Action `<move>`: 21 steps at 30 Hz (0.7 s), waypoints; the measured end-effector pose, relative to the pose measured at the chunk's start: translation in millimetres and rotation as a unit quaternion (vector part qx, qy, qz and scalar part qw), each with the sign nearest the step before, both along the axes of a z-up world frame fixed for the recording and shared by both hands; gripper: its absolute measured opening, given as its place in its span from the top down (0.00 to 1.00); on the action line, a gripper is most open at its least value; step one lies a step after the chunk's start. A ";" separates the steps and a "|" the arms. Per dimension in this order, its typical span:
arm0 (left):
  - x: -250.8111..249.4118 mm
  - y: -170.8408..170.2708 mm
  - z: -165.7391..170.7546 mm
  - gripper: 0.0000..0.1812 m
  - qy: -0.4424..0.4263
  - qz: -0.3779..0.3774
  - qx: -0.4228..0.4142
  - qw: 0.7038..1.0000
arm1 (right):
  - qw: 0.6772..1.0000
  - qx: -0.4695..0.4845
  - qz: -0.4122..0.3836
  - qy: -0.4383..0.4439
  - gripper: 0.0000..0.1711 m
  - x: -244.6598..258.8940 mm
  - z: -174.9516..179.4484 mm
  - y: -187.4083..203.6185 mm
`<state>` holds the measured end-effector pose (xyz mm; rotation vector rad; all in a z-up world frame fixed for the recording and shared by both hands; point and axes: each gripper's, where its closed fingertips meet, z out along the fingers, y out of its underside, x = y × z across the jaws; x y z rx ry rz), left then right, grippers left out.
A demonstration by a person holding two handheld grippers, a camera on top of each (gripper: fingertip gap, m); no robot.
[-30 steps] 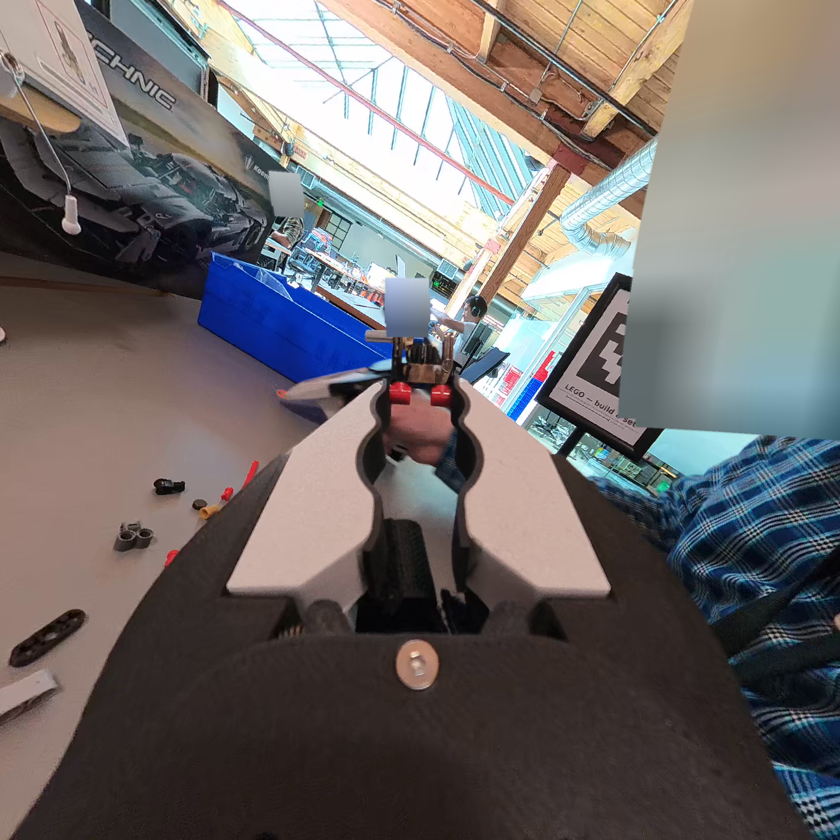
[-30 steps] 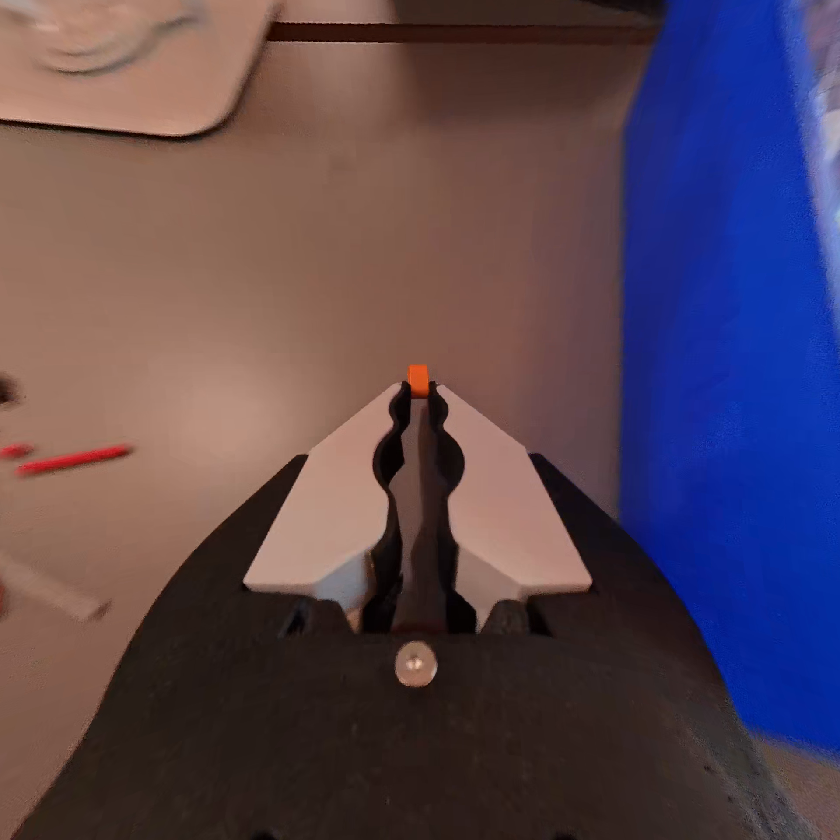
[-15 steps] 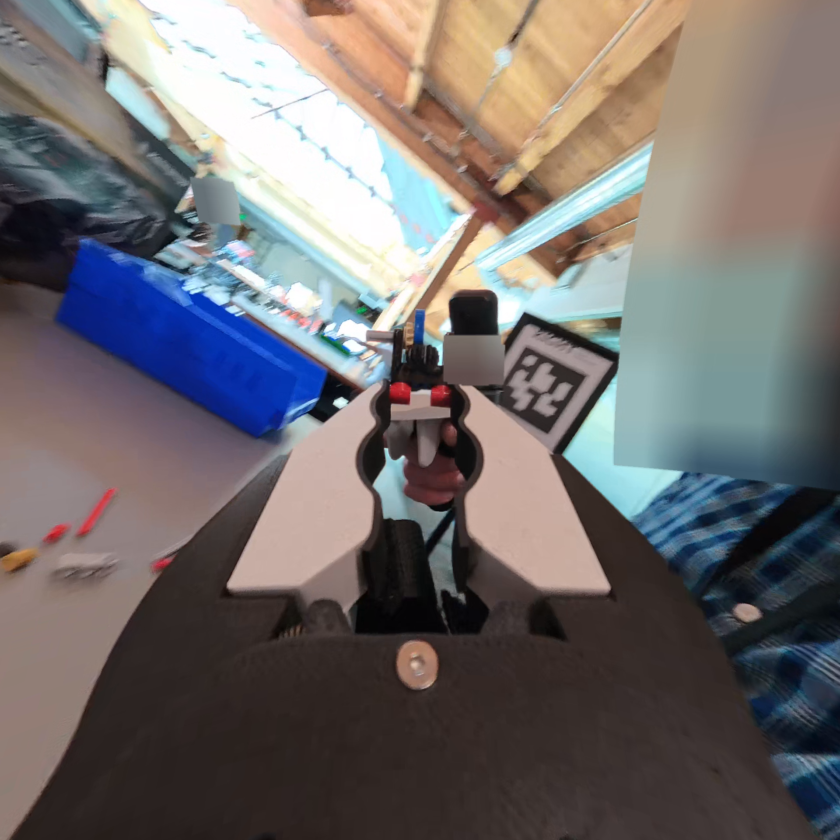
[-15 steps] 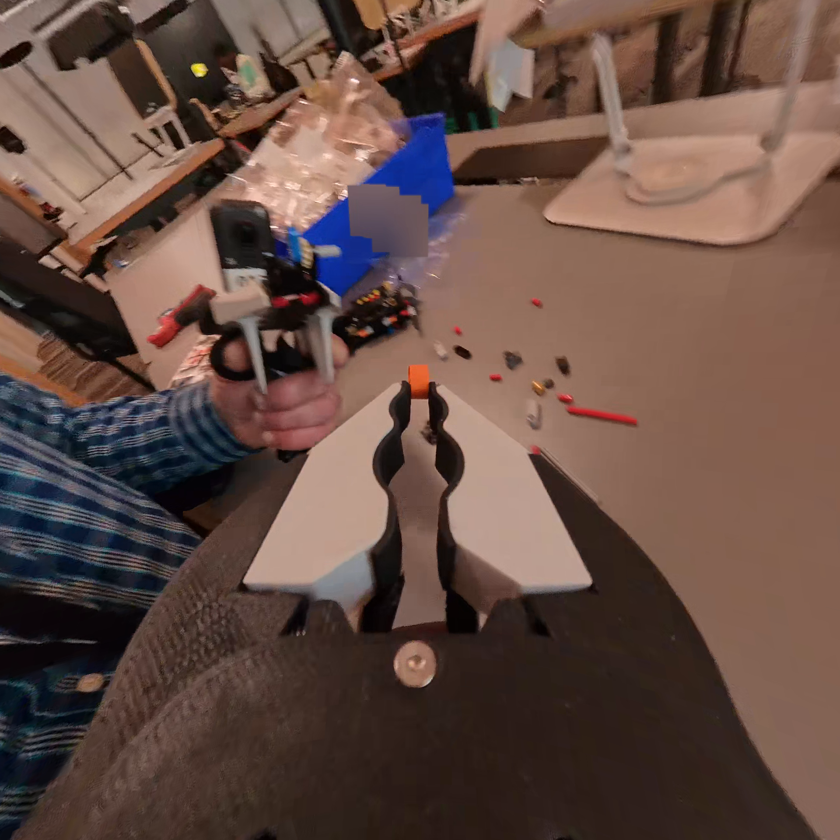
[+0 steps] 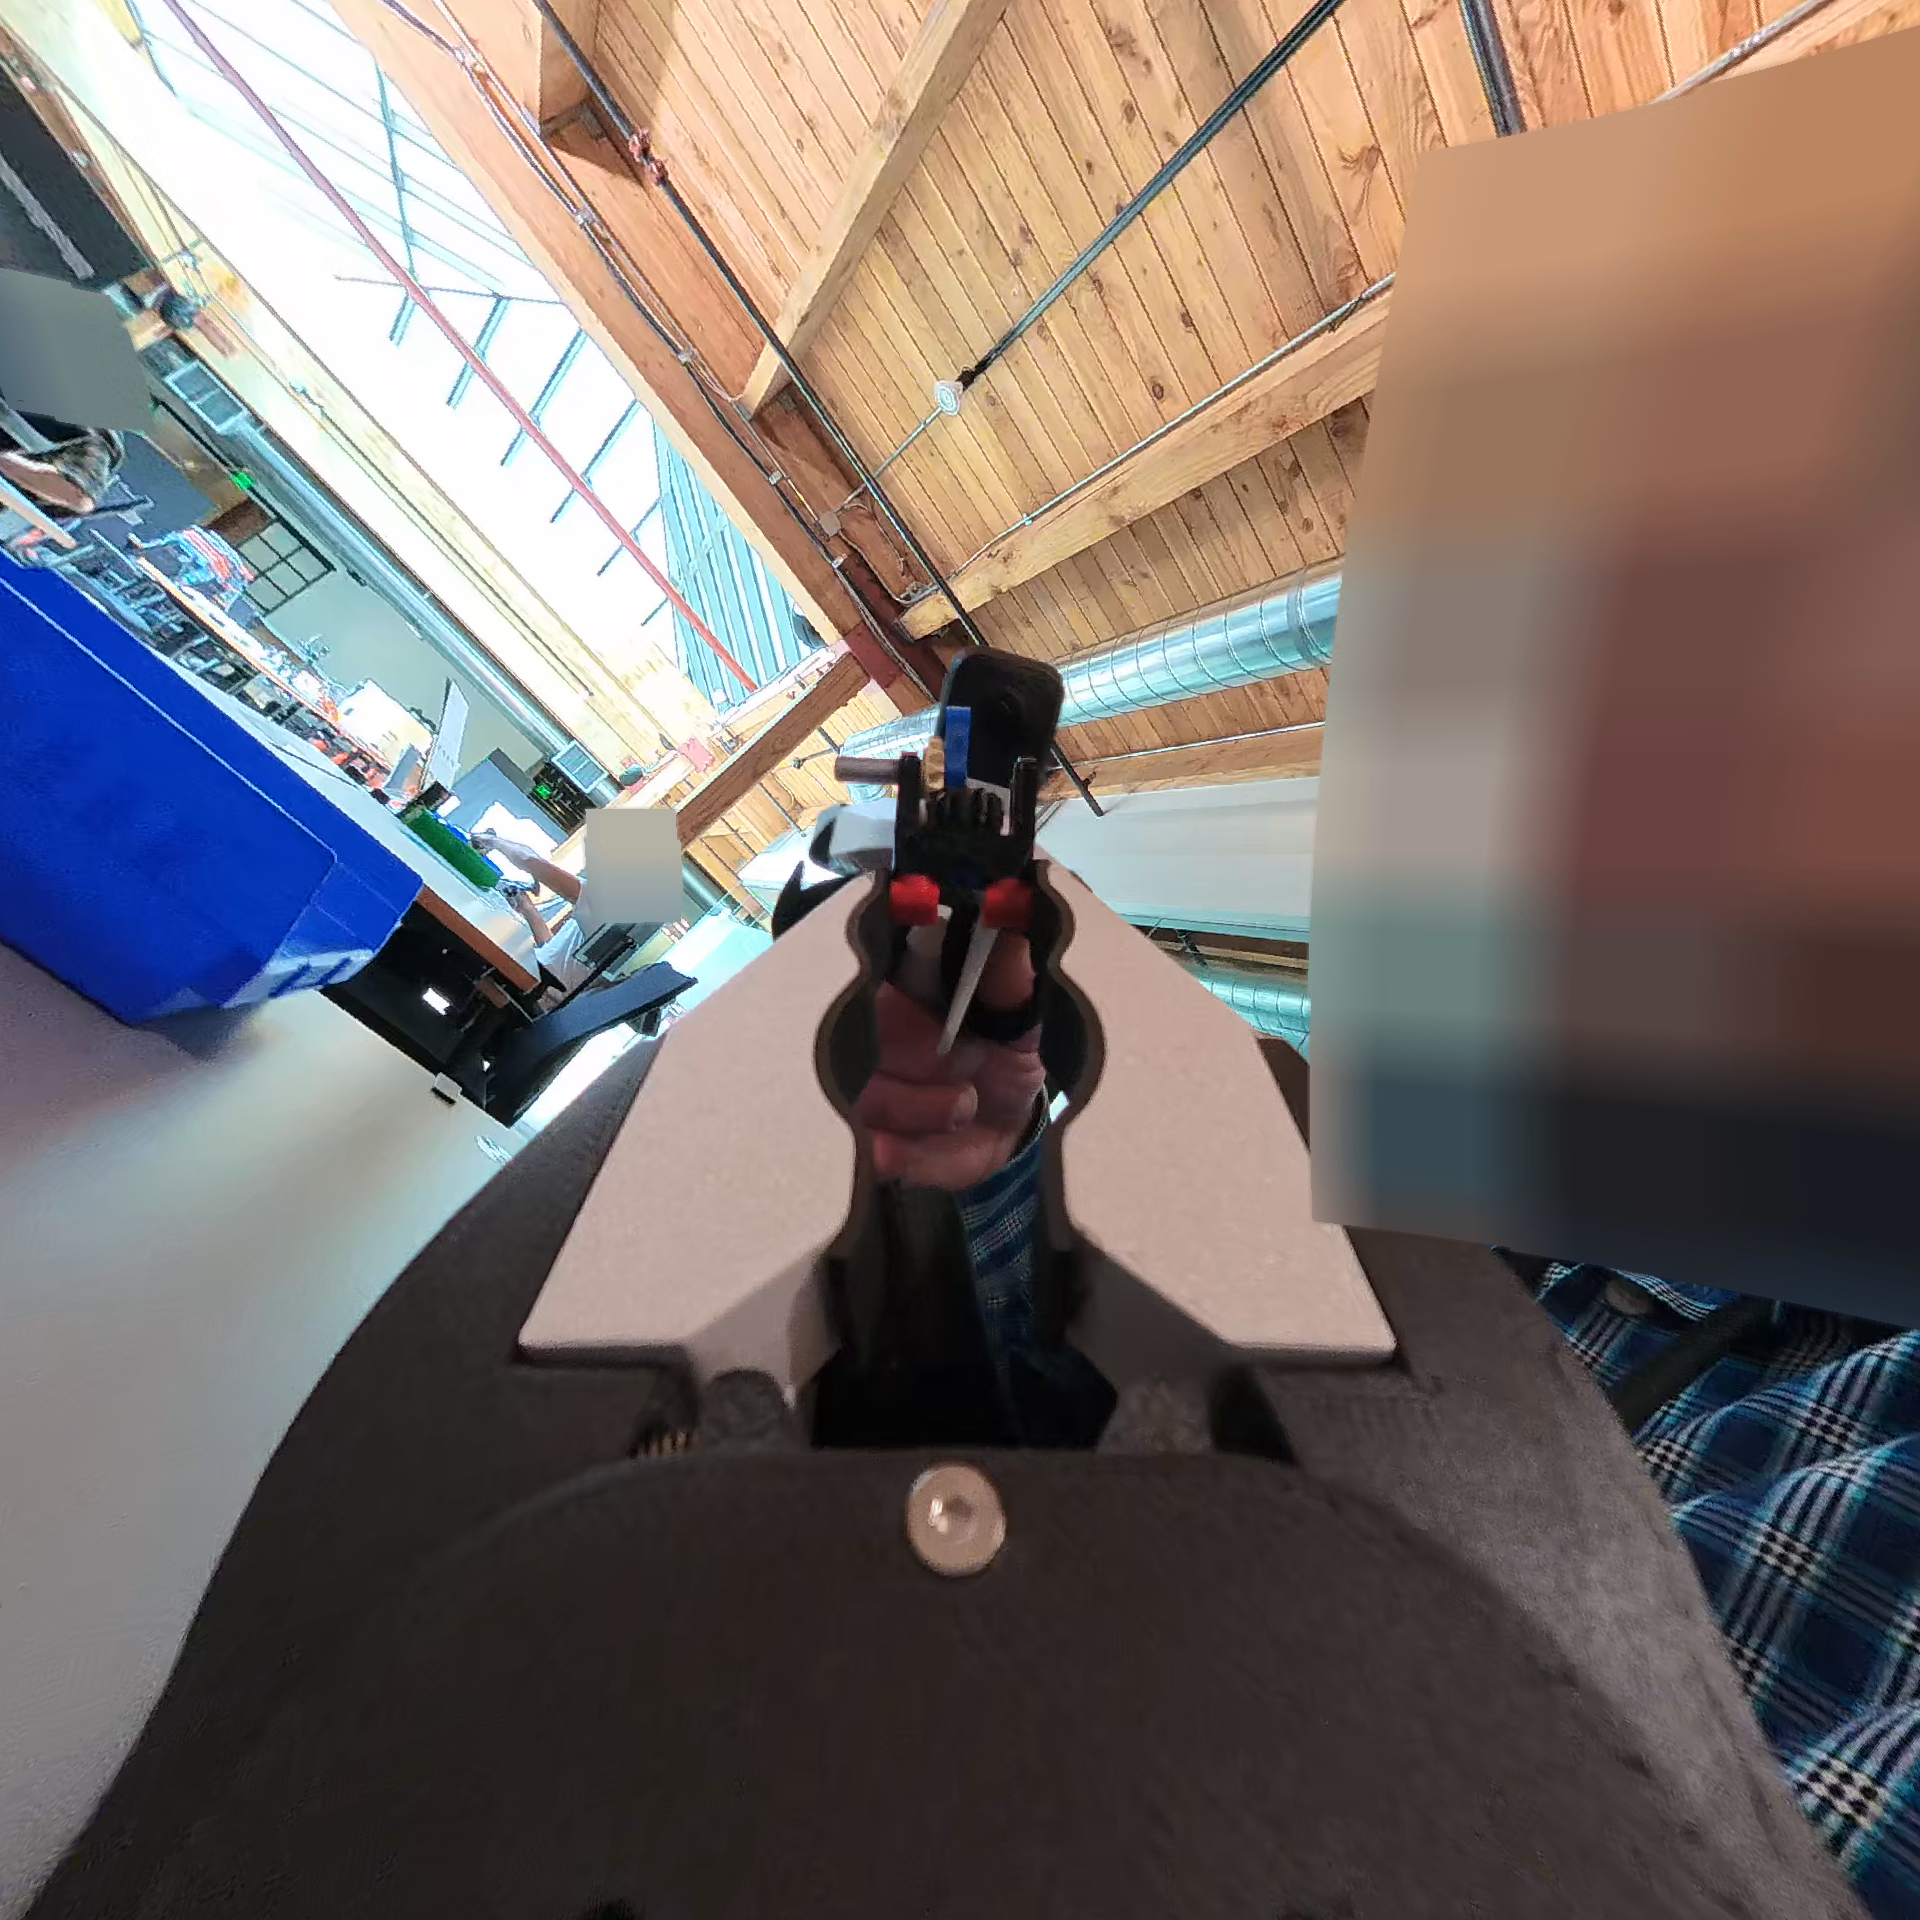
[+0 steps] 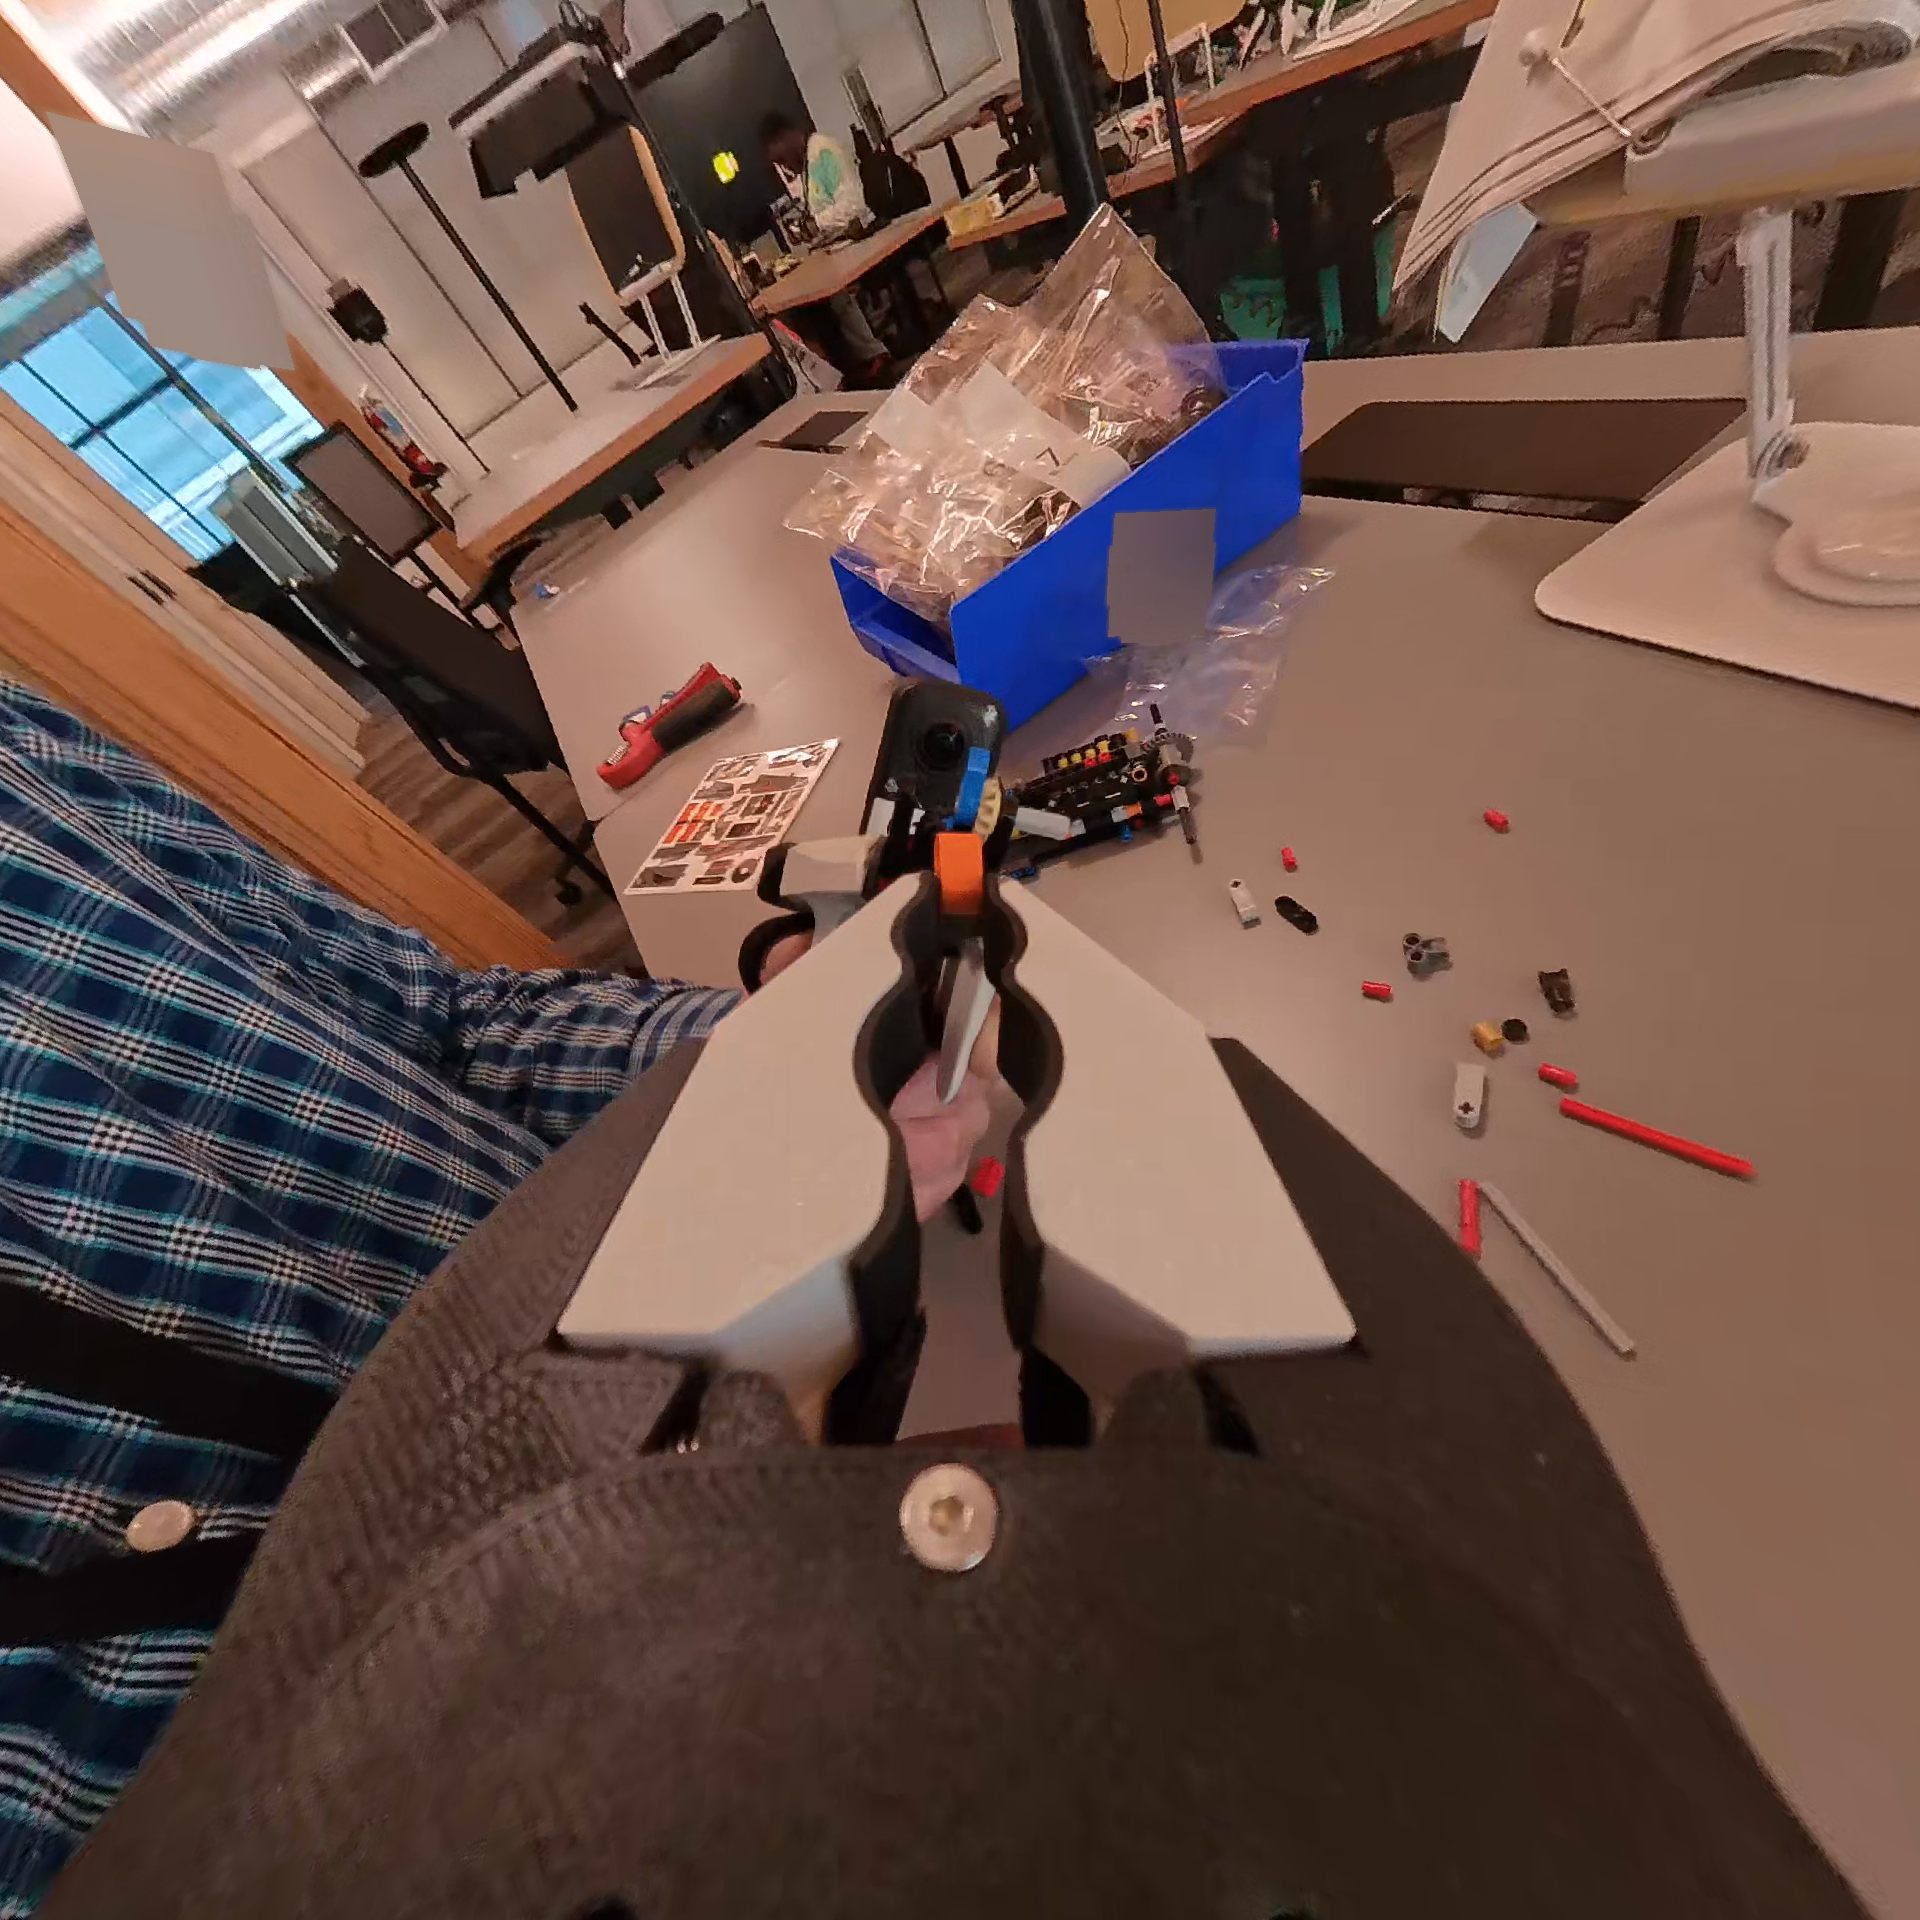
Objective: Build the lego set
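Both grippers have swung up off the surface since a second ago, when the right one looked down at bare tabletop beside the blue bin; now they face each other in mid-air.

Nearest in the right wrist view, the right gripper (image 6: 957,896) is pinched on a small orange cylindrical lego bush (image 6: 957,873), top centre of its fingers. Just beyond it sits the left gripper (image 5: 958,902), clamped on a small black lego sub-assembly with red pins, a blue piece and a grey axle (image 5: 961,831). The bush looks almost at the sub-assembly, though whether they touch I cannot tell.

So, progress: early, I'd judge. One small module is in hand and the bush is not yet seated. A longer black lego chassis section with yellow and red pins (image 6: 1101,779) lies on the grey surface (image 6: 1558,831) at centre frame.

Right of centre, loose parts are scattered: a long red axle (image 6: 1657,1139), a grey axle (image 6: 1553,1265), short red pins and black and grey connectors.

Farther back lie a sticker sheet (image 6: 738,816) and a red-and-black hand tool (image 6: 670,725). Farther still, the blue plastic bin (image 6: 1164,530) is stuffed with clear bags (image 6: 997,457), so plenty remains unopened. Nothing blocks the join itself; the fingers hide the mating point.
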<state>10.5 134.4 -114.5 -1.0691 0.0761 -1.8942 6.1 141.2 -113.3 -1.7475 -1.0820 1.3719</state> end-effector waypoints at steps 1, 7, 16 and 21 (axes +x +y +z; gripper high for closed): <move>1.7 -0.7 -0.6 0.87 0.000 0.000 -0.002 1.000 | 1.000 -0.008 0.000 0.005 0.97 1.3 0.3 0.5; 10.7 0.3 -11.0 0.86 0.033 0.002 -0.011 0.999 | 1.000 -0.021 0.002 0.014 0.97 8.5 0.1 1.2; 16.3 1.7 -16.2 0.87 0.082 0.015 0.012 0.996 | 1.000 -0.019 0.014 -0.003 0.97 10.8 -9.0 0.0; 15.6 4.0 -17.0 0.87 0.108 0.022 0.028 0.994 | 1.000 -0.012 0.015 -0.011 0.97 12.4 -10.7 0.4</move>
